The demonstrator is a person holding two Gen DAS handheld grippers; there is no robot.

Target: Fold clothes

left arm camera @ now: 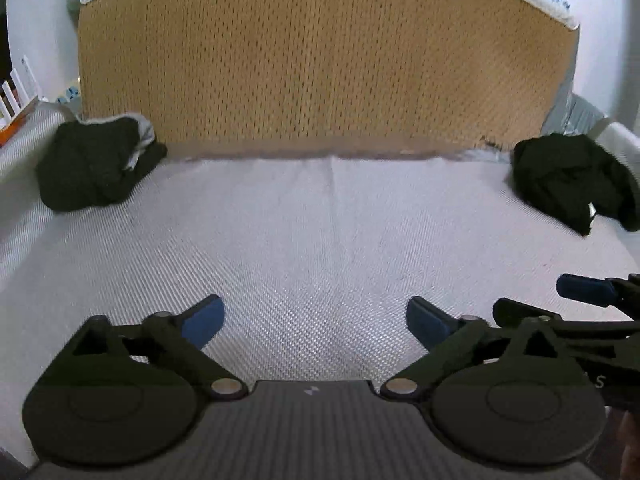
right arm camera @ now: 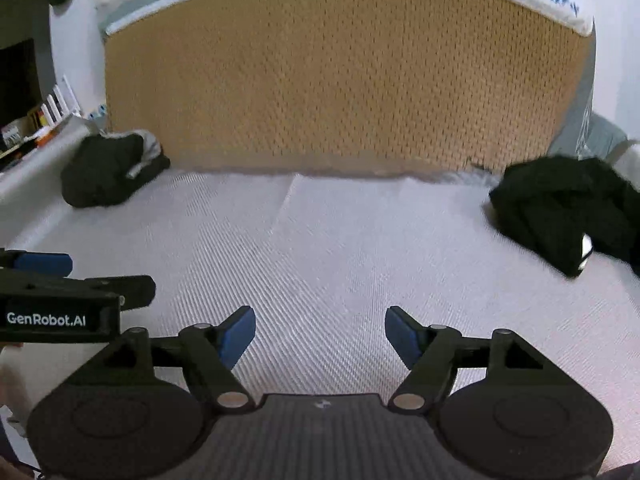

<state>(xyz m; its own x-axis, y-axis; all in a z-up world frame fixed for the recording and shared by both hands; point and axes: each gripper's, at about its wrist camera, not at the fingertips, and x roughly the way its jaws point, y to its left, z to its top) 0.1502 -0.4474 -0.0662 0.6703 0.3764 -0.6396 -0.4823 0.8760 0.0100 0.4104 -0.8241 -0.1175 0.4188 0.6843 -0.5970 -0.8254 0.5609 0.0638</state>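
Hovering side by side, the left gripper (left arm camera: pixel 316 322) and right gripper (right arm camera: pixel 320 336) stand wide apart, empty, above the white woven bedsheet (left arm camera: pixel 320 240). Farther off, the rumpled black garment (right arm camera: pixel 560 216) lies right-forward, nearer the right gripper; another dark bundle (left arm camera: pixel 96 164) sits far left.

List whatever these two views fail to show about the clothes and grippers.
- Right dark pile: left wrist view, frame edge cuts it; garment type unclear.
- Left dark pile: right wrist view, blurred and crumpled; whether it is folded is unclear.
- Right gripper: left wrist view, edge cuts its body.
- Left gripper: right wrist view, likewise cut.
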